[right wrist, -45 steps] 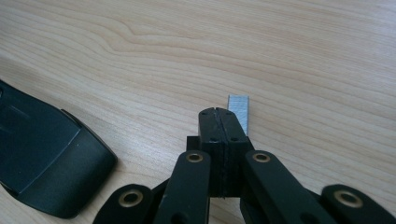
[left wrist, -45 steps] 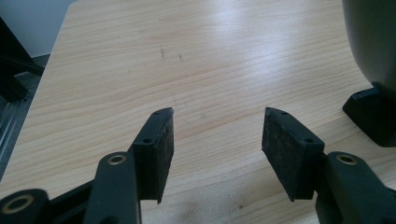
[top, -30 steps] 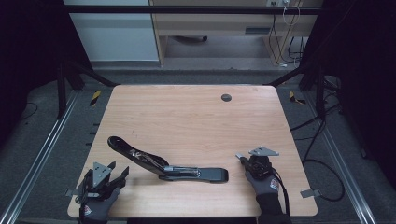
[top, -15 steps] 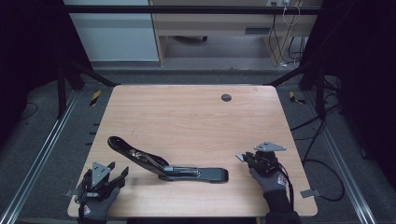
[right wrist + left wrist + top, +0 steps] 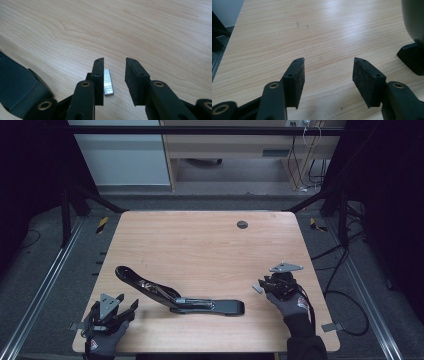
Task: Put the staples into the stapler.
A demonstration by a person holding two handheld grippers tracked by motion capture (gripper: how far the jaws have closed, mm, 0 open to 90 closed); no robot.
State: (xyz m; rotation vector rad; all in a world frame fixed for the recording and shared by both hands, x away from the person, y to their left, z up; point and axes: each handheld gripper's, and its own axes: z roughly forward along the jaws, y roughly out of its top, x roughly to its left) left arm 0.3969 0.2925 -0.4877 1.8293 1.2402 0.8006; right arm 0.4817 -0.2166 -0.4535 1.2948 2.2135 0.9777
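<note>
Wooden and pale, the big flat table top (image 5: 200, 245) has a smooth grain and rounded corners. On it lies a long black stapler, opened out flat (image 5: 180, 297), shiny metal inside, hard plastic outside; its long way runs from far-left to near-right across the near half of the table. Its right end is near the right gripper (image 5: 261, 286), which sits to the right of it, w/ a gloved hand behind. The left gripper (image 5: 127, 304) rests at the near-left corner, just beside the stapler's left arm but not touching. The small silver strip of staples (image 5: 108, 82) lies flat on the wood right under the right gripper's tips, its long way pointing the same way as the jaws, up close to the left jaw. So the right hand is much nearer to it than the left. The right gripper's jaws have just been opening; the strip is between them but the pads don't squeeze it. The left gripper's jaws stand wide apart w/ nothing in them, bare wood between. I think the strip goes into the stapler next, so it needs a fresh pinch, then a short trip left.
</note>
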